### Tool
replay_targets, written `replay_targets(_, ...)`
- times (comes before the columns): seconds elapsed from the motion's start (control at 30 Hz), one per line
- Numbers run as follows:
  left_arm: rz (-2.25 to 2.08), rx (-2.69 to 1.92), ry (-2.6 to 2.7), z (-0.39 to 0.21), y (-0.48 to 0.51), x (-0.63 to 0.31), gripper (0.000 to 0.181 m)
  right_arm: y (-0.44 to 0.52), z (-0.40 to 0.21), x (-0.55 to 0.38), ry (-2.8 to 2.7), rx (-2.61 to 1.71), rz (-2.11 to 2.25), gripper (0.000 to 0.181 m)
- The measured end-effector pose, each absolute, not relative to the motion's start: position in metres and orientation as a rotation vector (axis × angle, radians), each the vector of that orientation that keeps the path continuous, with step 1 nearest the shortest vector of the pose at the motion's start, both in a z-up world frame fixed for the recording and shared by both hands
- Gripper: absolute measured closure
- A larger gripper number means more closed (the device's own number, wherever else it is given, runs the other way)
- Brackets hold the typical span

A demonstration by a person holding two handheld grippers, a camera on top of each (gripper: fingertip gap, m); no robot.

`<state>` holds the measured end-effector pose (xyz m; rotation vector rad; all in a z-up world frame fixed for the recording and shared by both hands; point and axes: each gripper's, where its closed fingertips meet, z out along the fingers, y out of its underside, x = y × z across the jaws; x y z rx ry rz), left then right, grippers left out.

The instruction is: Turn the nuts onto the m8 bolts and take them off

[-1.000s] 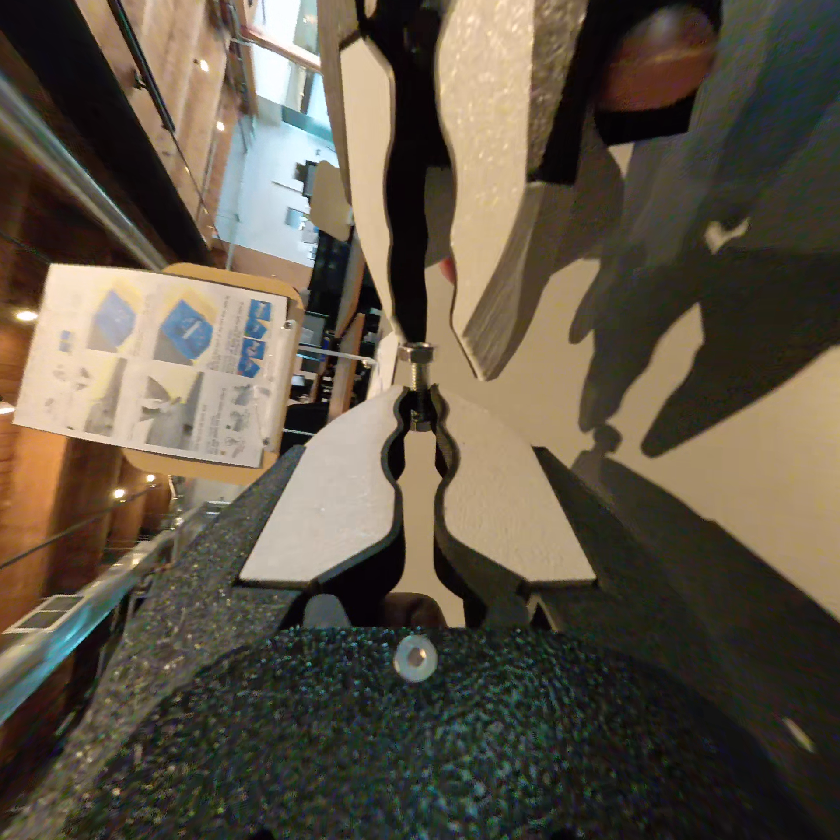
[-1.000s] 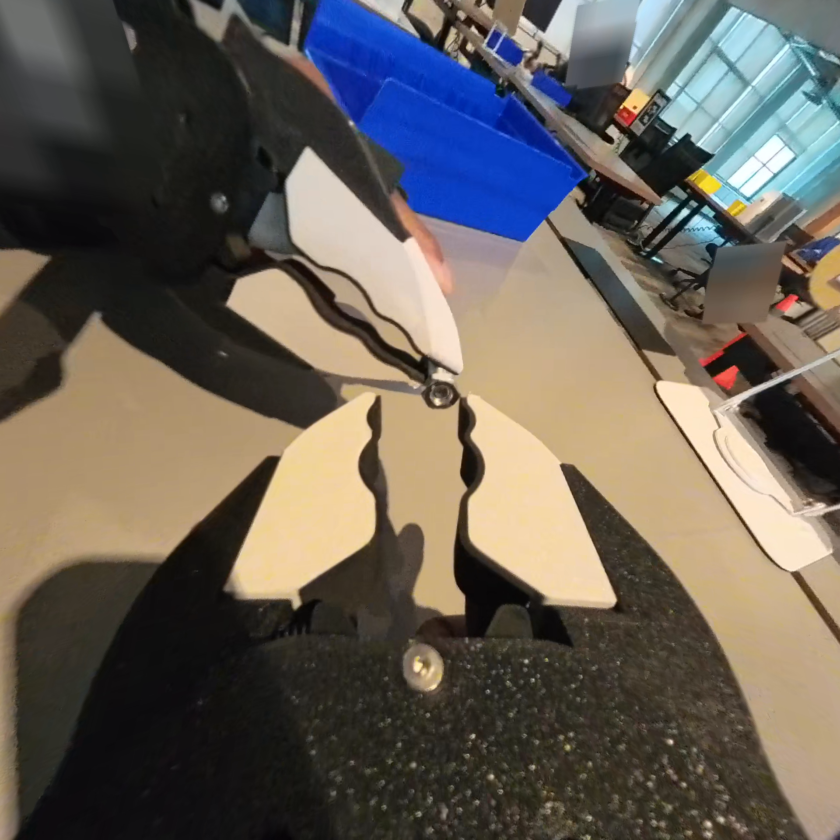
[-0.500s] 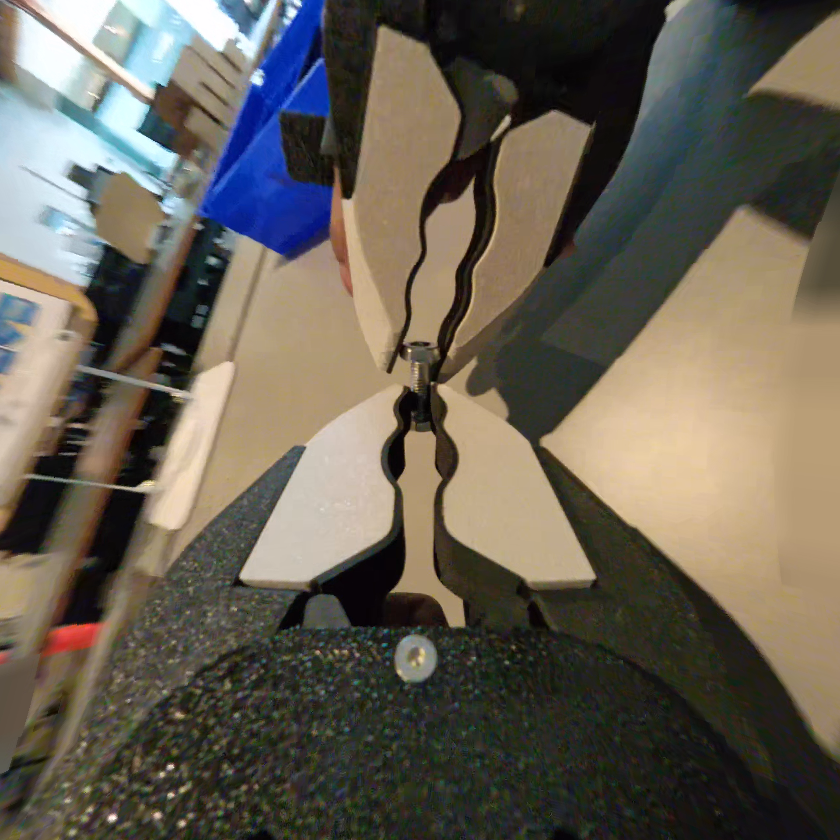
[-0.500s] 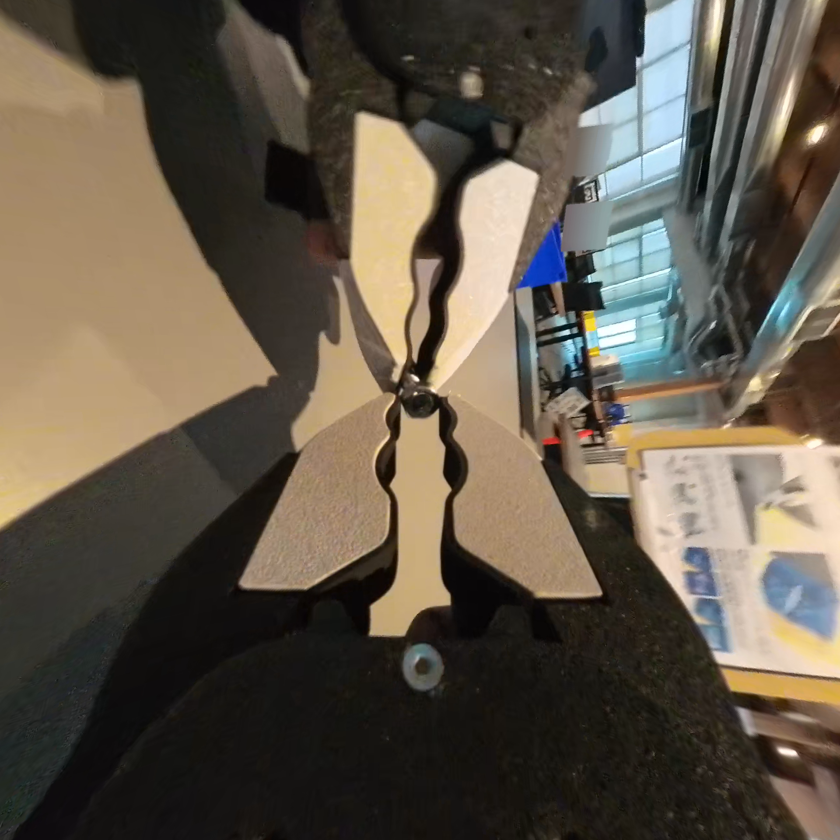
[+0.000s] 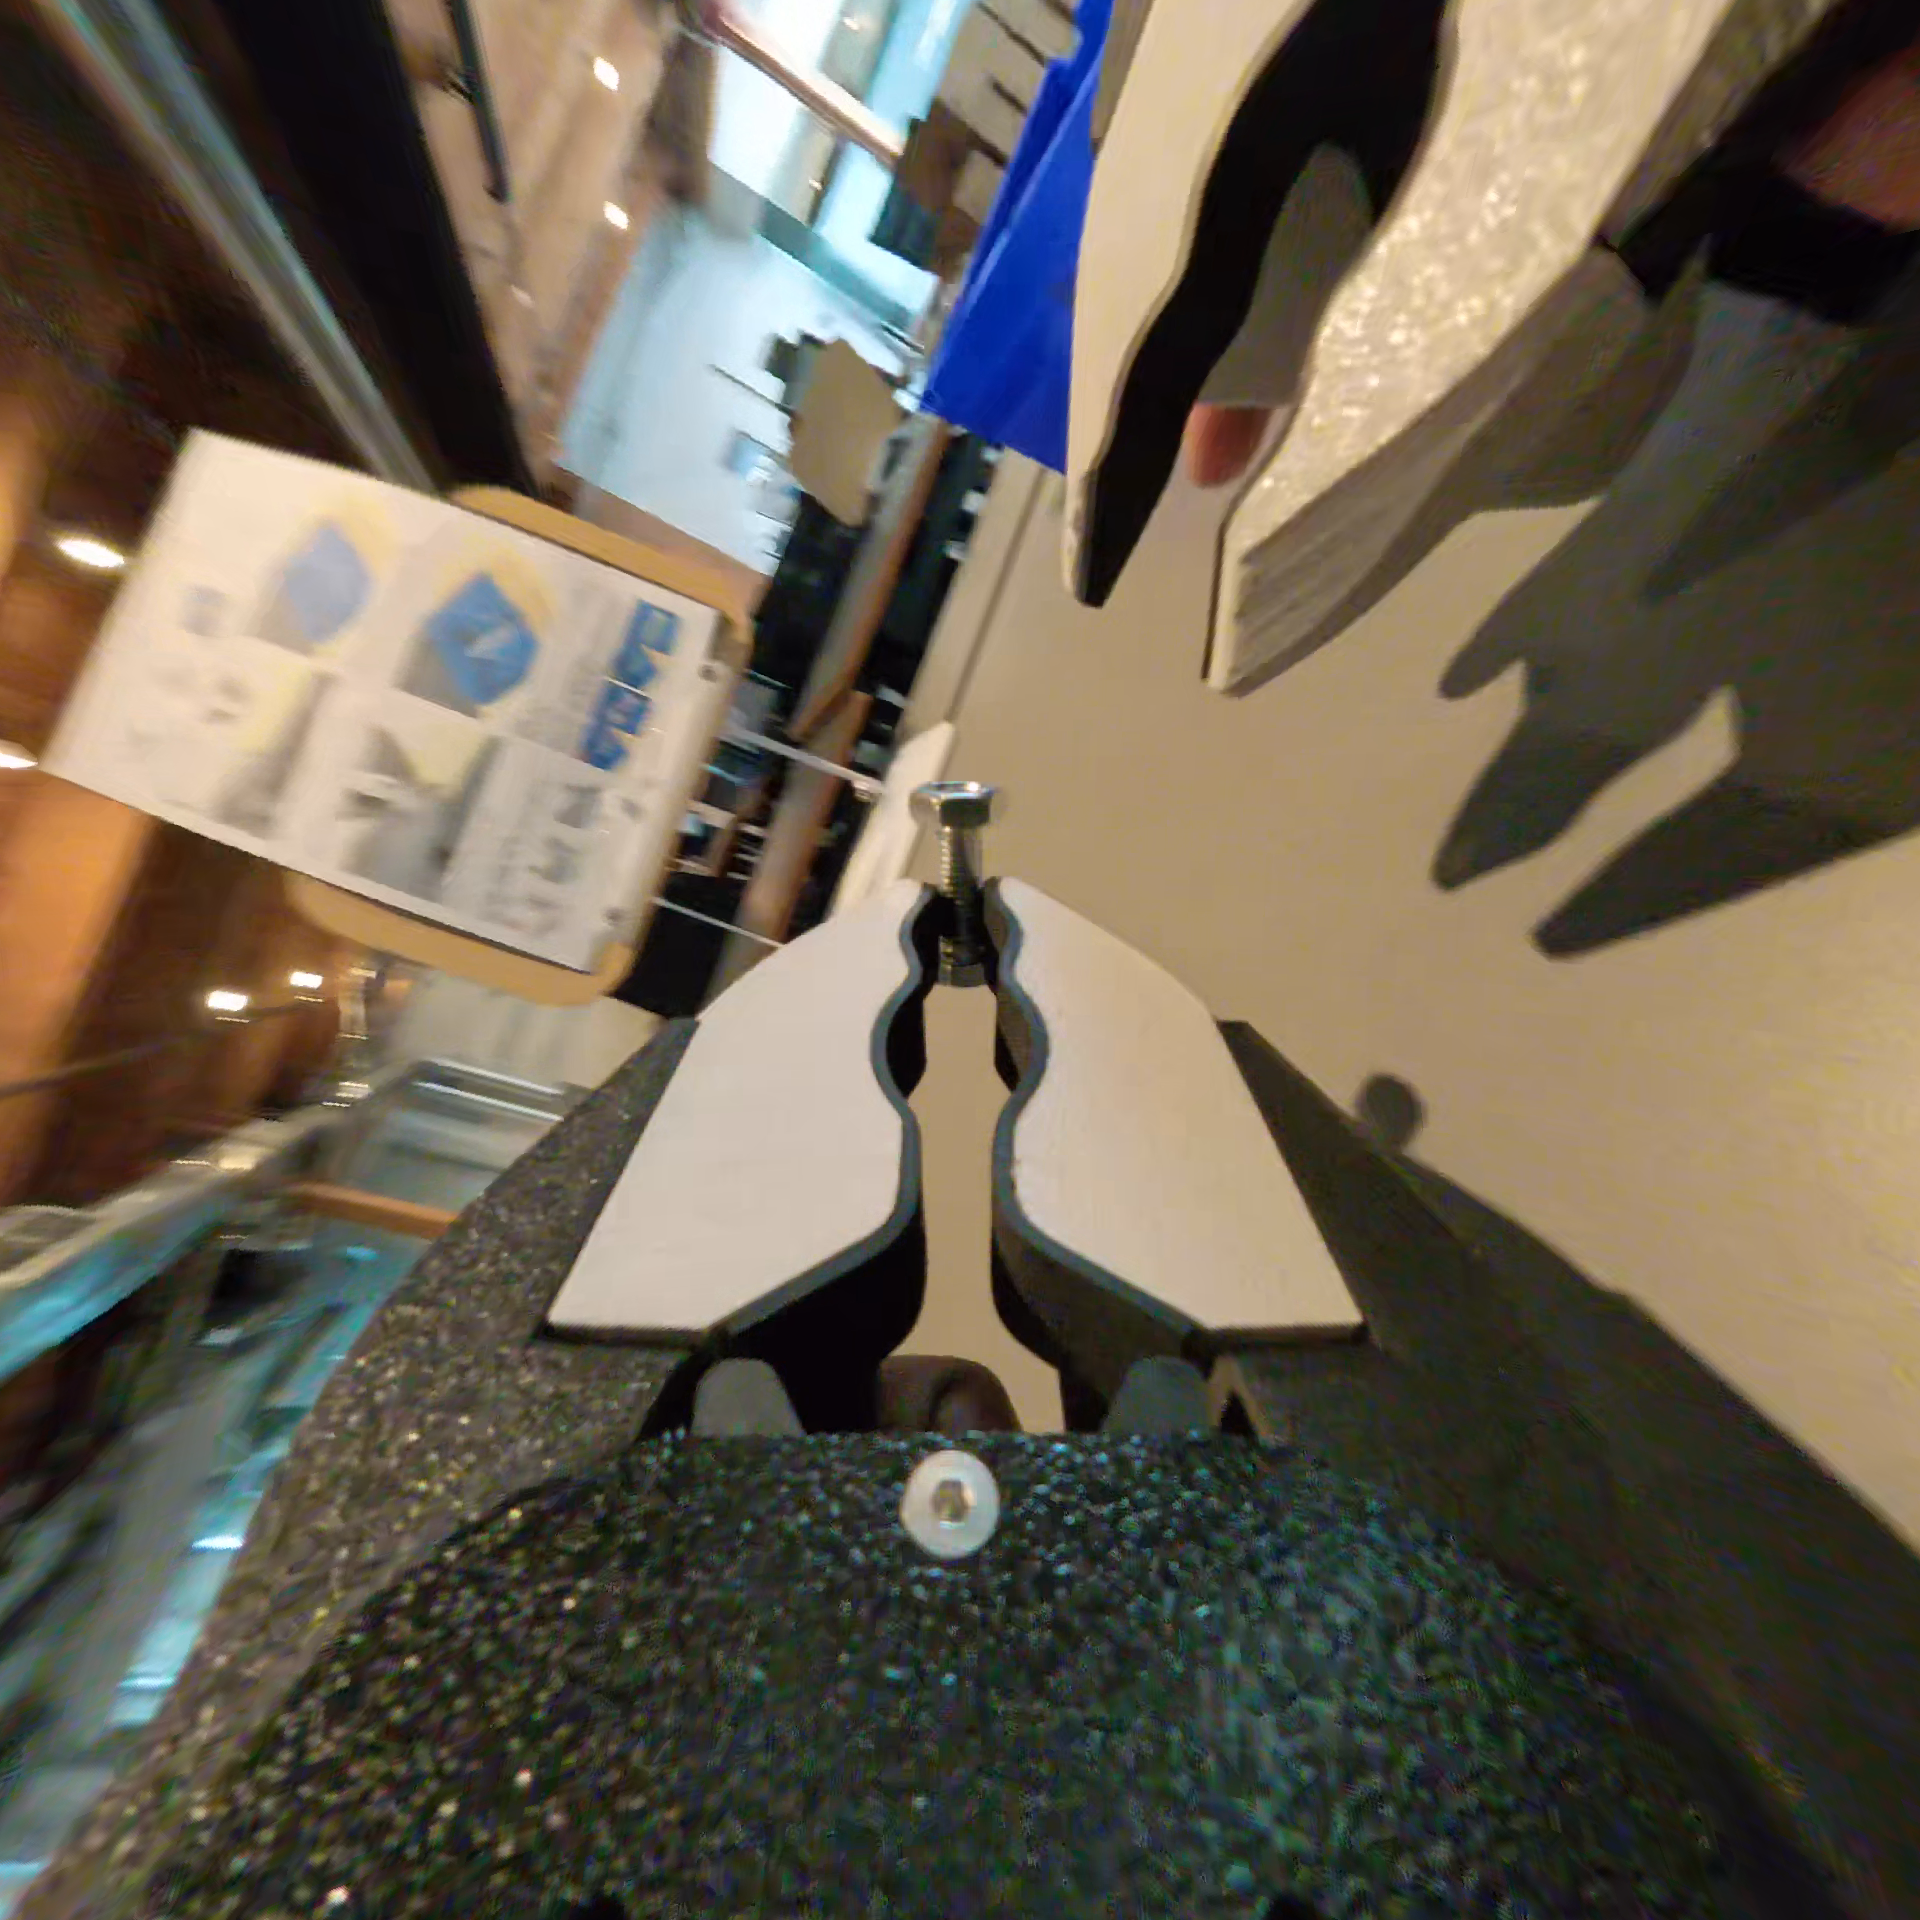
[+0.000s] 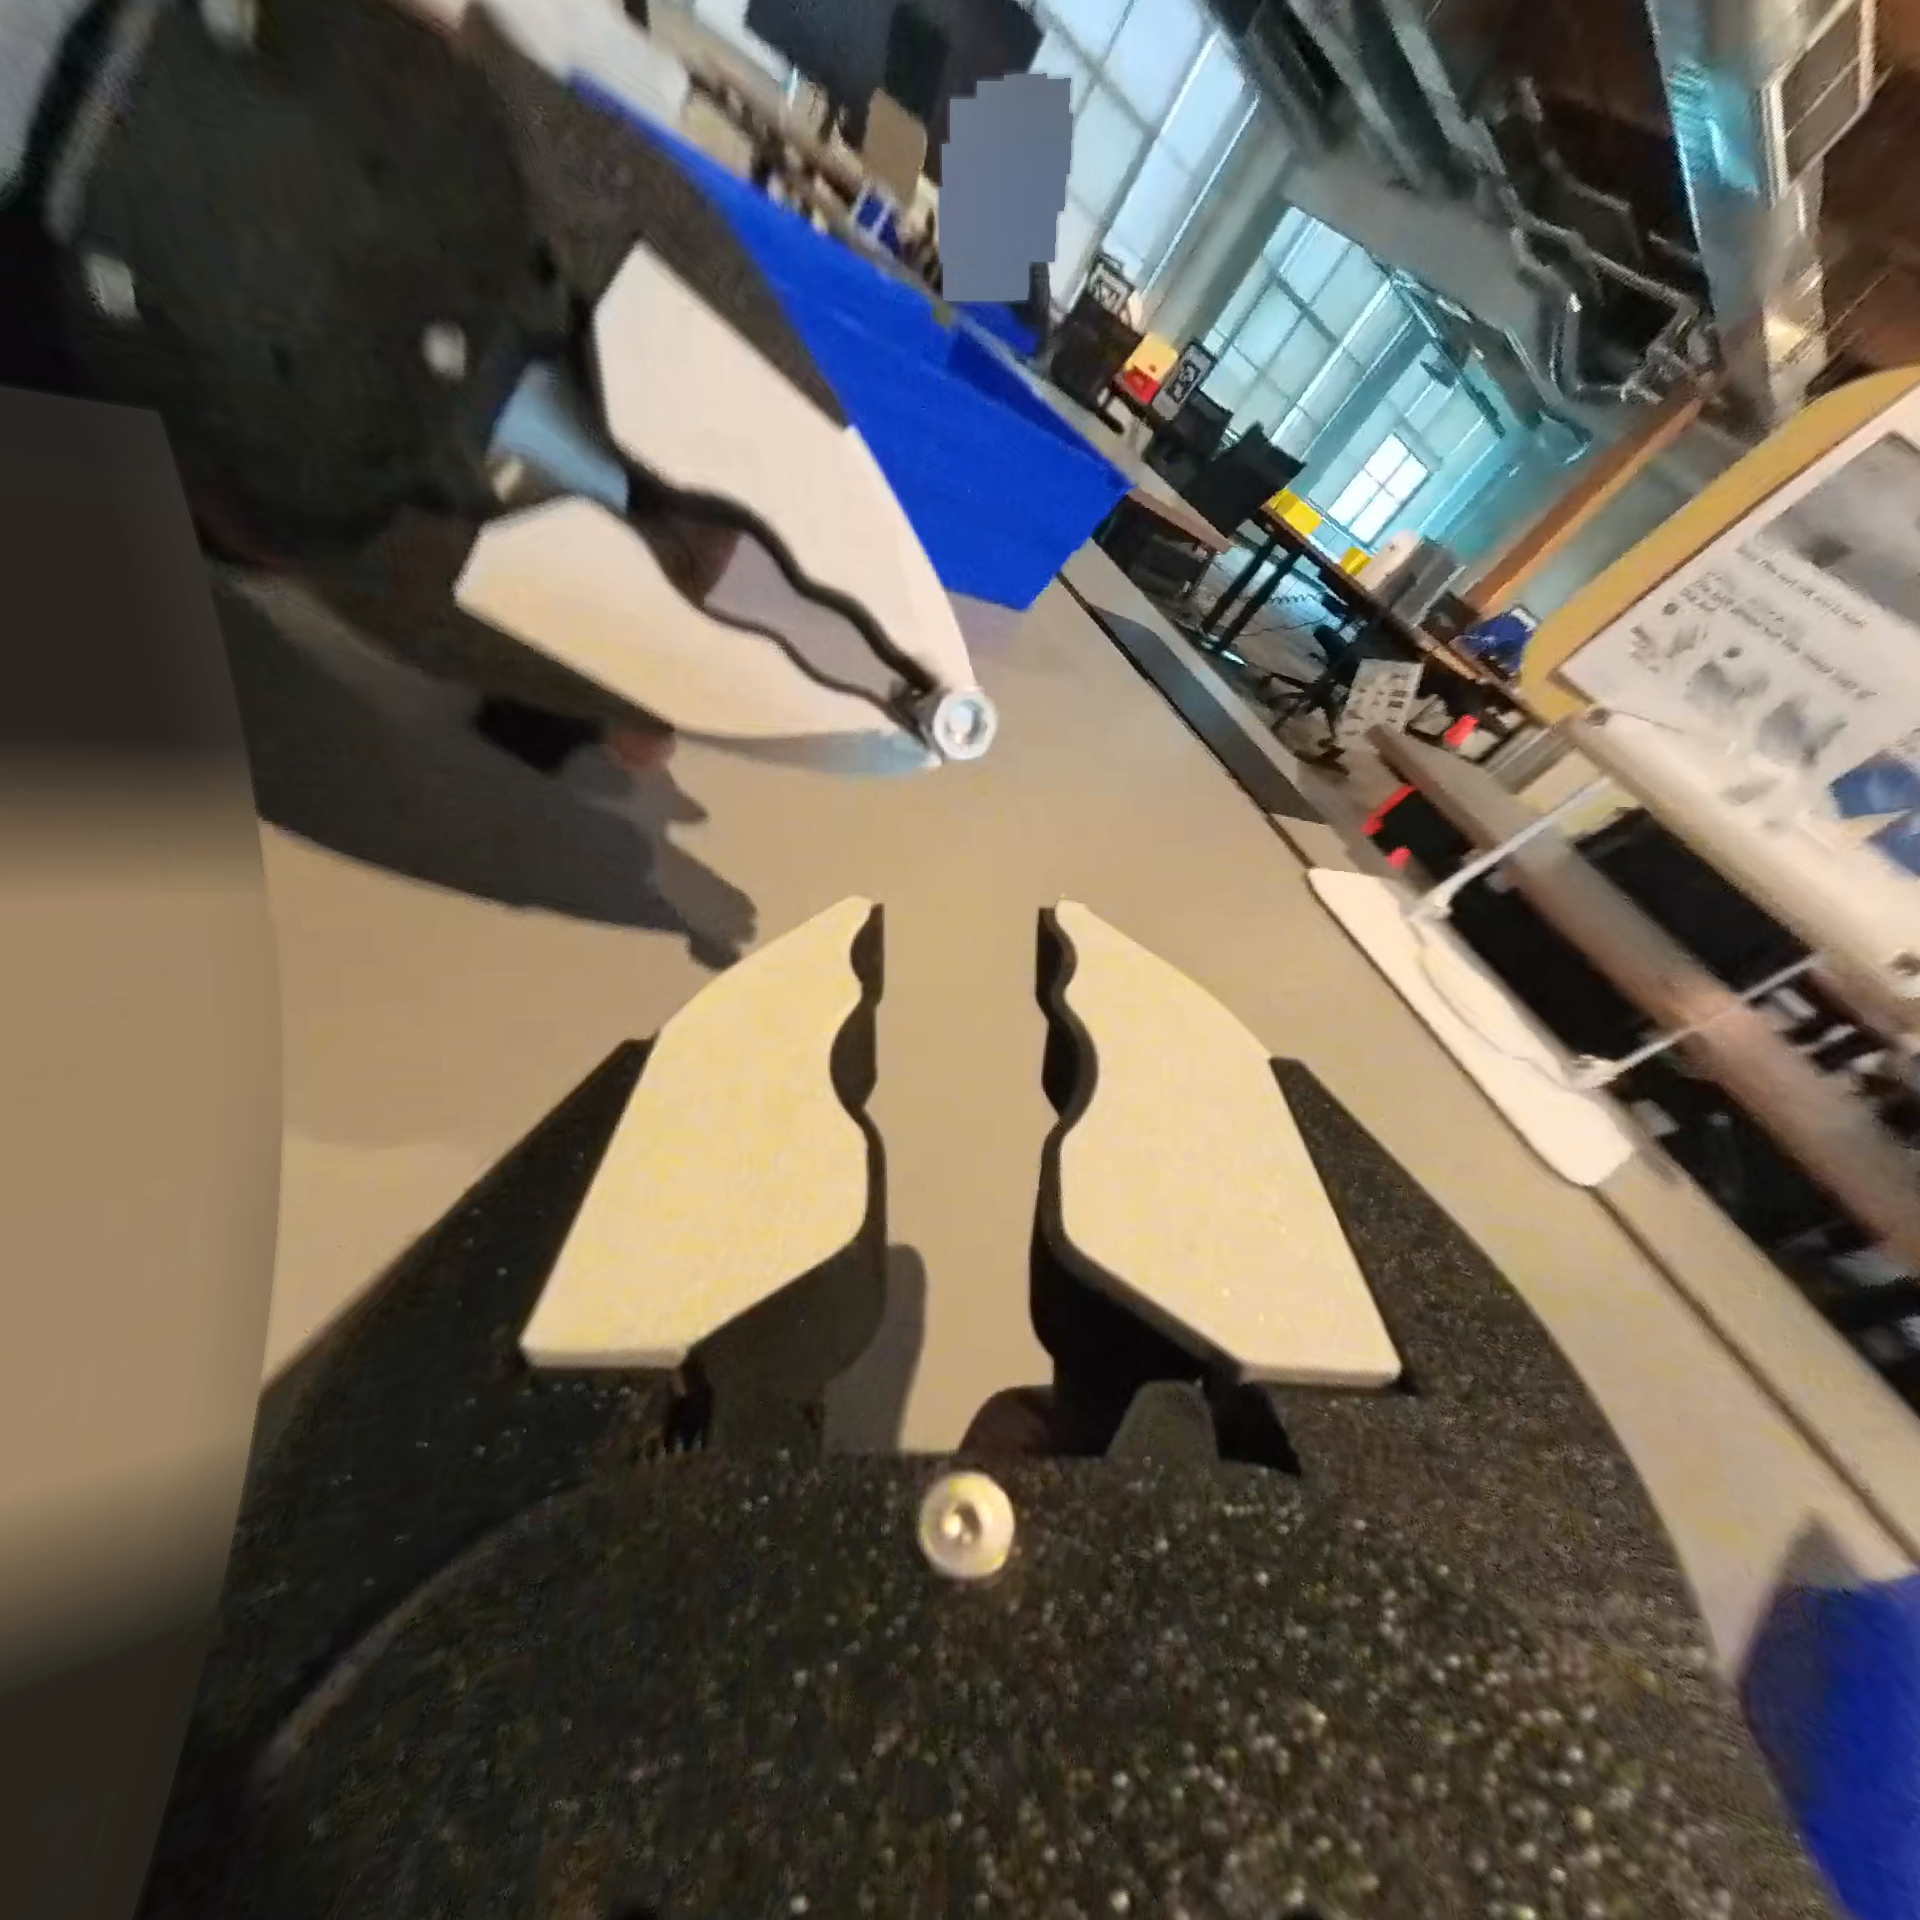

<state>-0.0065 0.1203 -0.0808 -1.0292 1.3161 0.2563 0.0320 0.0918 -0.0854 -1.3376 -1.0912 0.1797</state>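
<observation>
In the left wrist view my left gripper (image 5: 958, 896) is shut on a small steel bolt (image 5: 956, 873). Its threaded shaft sticks out past the fingertips, with a hex nut (image 5: 953, 805) on the outer end. My right gripper (image 5: 1164, 623) hangs above and to the right of the nut, open and clear of it. In the right wrist view my right gripper (image 6: 961, 914) is open and empty. The left gripper (image 6: 925, 707) sits ahead of it at upper left, with the nut (image 6: 964, 720) facing the camera a short gap beyond my fingertips.
Both grippers hover over a beige table (image 6: 1091, 831). A blue bin (image 6: 935, 447) stands at the table's far end. A white pad with a clear stand (image 6: 1475, 1039) lies at the right edge, under a picture board (image 6: 1766, 623), which also shows in the left wrist view (image 5: 395, 707). About 5 cm separates my left fingertips from my right.
Half a second ago my right gripper was closed around the nut. It has since opened, rolled back and pulled away. The left gripper still holds the bolt.
</observation>
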Motion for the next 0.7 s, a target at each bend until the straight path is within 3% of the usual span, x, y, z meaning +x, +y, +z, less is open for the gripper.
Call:
replay_targets(0.23,0.484,-0.818,1.257,-0.066,0.103,-0.006,0.174,0.074,-0.067,0.011,-0.941,-1.352,0.415,0.154)
replay_targets(0.57,0.492,-0.756,1.311,-0.072,0.096,0.001,0.174,0.076,-0.065,0.011,-0.894,-1.365,0.411,0.154)
replay_targets(0.7,0.506,-0.735,1.331,-0.075,0.094,0.003,0.174,0.074,-0.068,0.01,-0.928,-1.358,0.385,0.167)
